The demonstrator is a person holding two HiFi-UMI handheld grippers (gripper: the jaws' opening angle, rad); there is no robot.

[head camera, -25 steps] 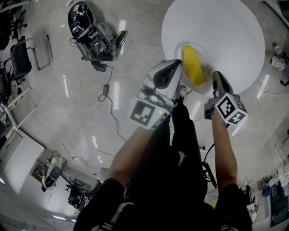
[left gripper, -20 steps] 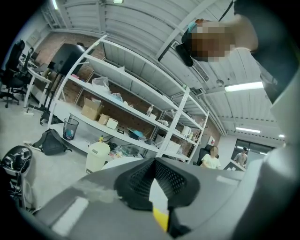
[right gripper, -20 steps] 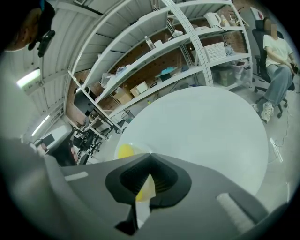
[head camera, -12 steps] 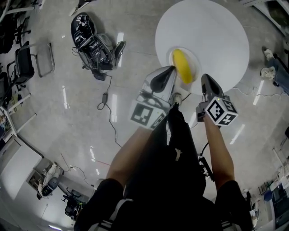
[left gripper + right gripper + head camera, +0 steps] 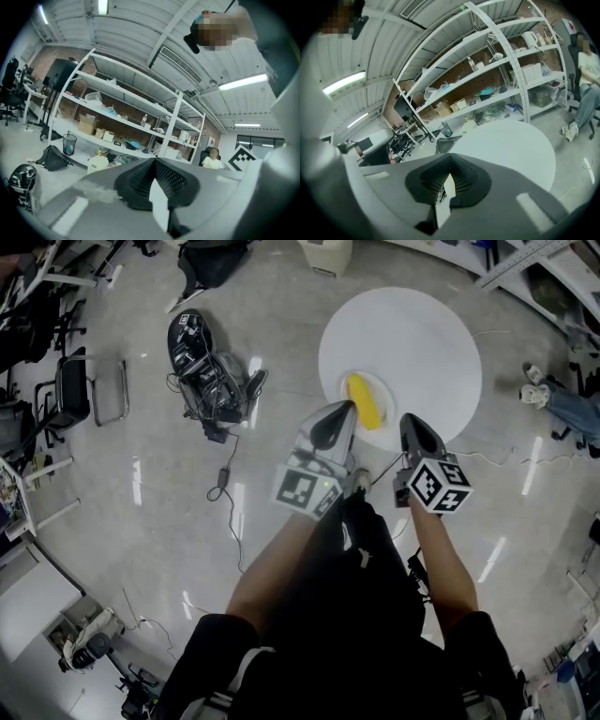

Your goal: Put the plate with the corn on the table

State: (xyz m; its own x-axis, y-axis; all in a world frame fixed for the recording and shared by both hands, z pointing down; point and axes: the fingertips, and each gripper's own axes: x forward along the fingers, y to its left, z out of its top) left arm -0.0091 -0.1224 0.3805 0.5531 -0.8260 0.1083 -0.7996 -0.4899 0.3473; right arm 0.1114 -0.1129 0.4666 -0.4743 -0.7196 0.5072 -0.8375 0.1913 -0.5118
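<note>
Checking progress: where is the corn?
In the head view, the corn lies on its plate at the round table's near edge, just beyond the left gripper.

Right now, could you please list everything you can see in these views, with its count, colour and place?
table: one, white, round, on the grey floor
plate: one, white, on the table near its closest edge
corn: one, yellow, lying on the plate
bag: one, black, on the floor left of the table
cable: one, dark, on the floor near the bag
chair: one, black, far left
shelving: one long rack, white, beyond the table
bin: one, dark, beside the shelving
seated person: one, light top, at the shelving's end
left gripper: one, grey, fingers together, empty
right gripper: one, grey, fingers together, empty
arms: two, bare, behind the grippers
</note>
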